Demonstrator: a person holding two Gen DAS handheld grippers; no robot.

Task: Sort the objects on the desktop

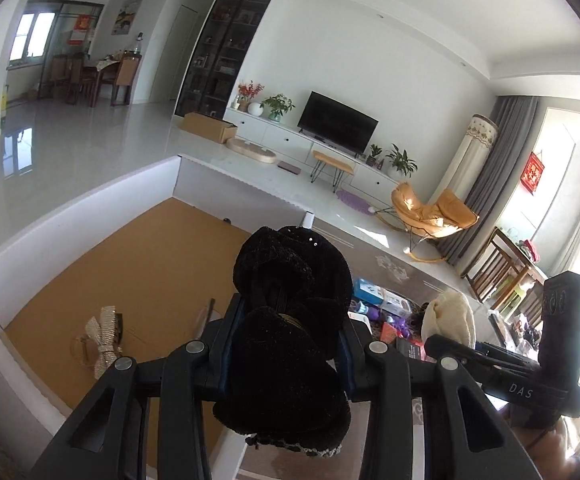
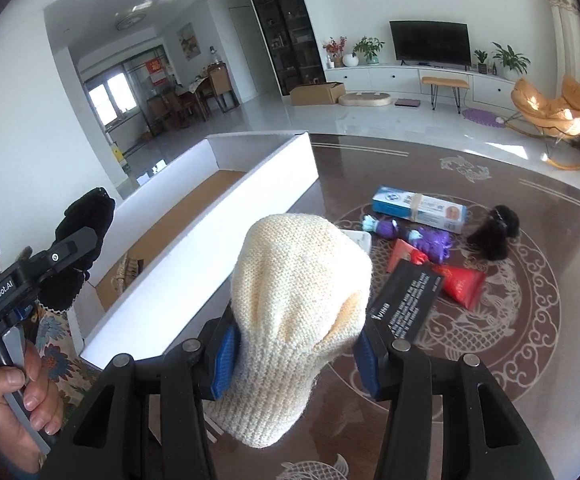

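Between the right tool's [image 2: 293, 354] fingers sits a cream knit hat [image 2: 301, 300].

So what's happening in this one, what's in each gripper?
A person is sorting items off a dark patterned table into a white box with a cardboard-brown floor. The left gripper is shut on a black fuzzy cloth item, held above the box. The right gripper clamps a cream knitted hat over the table beside the box. A glittery bow already lies in the box. A blue-and-white carton, purple bundle, red pouch and others are on the table.
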